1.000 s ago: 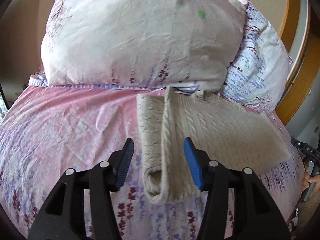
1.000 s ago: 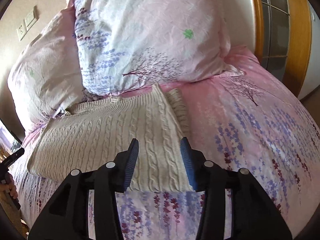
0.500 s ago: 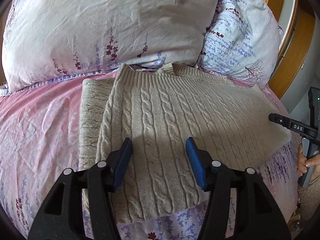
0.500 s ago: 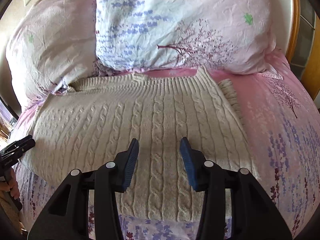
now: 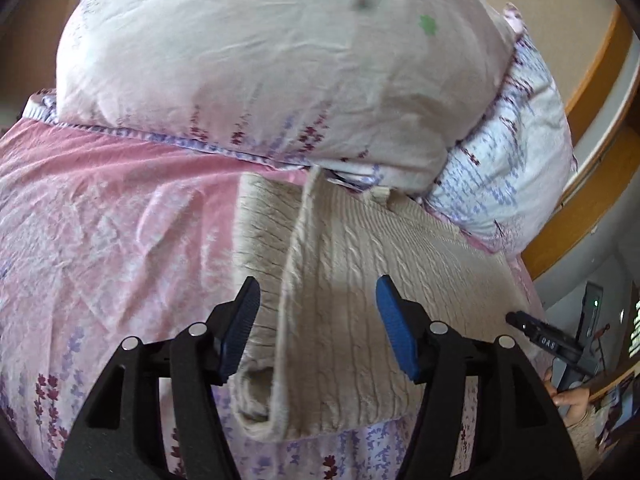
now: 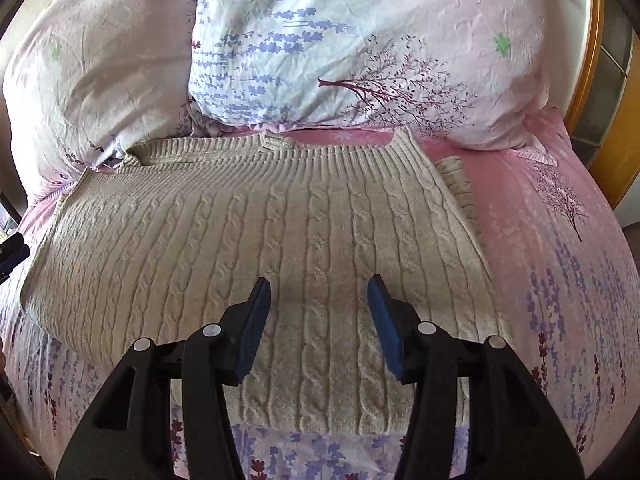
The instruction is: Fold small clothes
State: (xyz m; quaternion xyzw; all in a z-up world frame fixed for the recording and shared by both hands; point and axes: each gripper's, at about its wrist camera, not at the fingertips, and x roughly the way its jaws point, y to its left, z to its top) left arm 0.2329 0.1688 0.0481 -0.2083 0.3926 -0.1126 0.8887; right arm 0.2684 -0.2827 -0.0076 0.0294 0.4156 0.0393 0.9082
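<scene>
Beige cable-knit sweater folded flat, sleeve seemingly tucked under

Ahead of the claws, the sweater is beige cable-knit; the sheet is pink with purple flowers; the pillows are pale lavender-print.

pillows behind sweater, bedspread free
</scene>
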